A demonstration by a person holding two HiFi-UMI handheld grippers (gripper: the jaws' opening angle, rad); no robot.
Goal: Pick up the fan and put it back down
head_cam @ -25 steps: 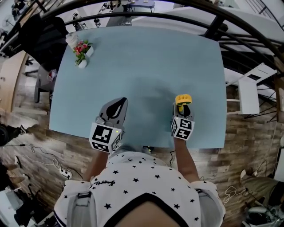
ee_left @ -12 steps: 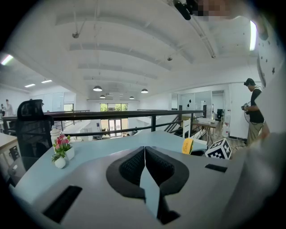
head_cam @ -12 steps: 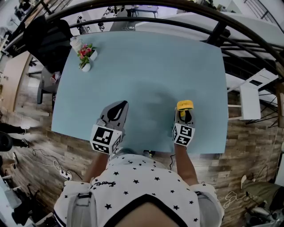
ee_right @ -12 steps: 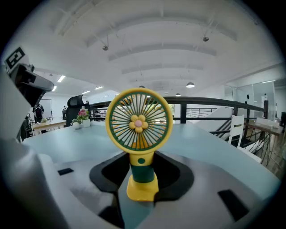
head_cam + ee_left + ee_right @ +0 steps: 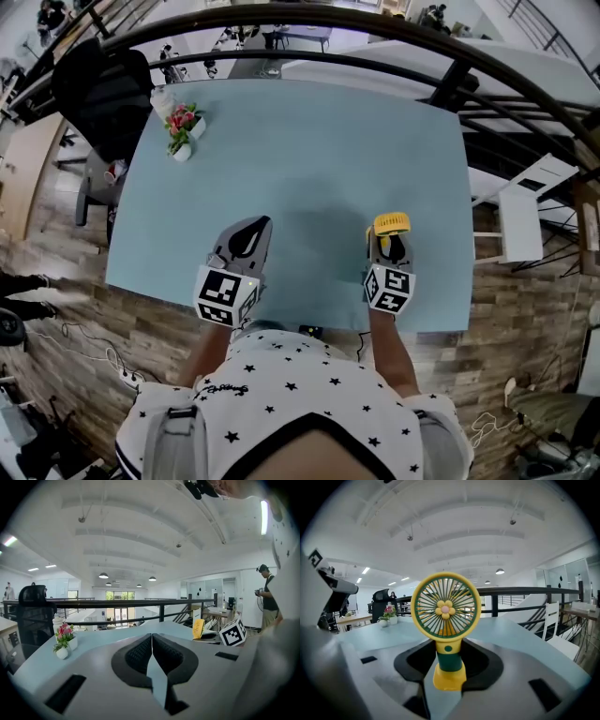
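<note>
A small yellow and green hand fan (image 5: 446, 616) with a flower hub stands upright between the jaws of my right gripper (image 5: 449, 656), which is shut on its green handle. From the head view the fan (image 5: 390, 224) shows as a yellow disc just ahead of the right gripper (image 5: 388, 246), over the near right part of the light blue table (image 5: 319, 131). My left gripper (image 5: 246, 234) hovers over the near left part of the table. Its pads (image 5: 140, 653) meet with nothing between them. The fan (image 5: 198, 628) also shows edge-on in the left gripper view.
A small white pot of pink flowers (image 5: 180, 131) and a white bottle (image 5: 161, 97) stand at the table's far left corner. A black chair (image 5: 98, 84) is beyond that corner. A black railing (image 5: 375, 28) runs behind the table. A white chair (image 5: 530, 197) stands to the right.
My right gripper has risen a little with the fan in it. The left gripper has stayed where it was.
</note>
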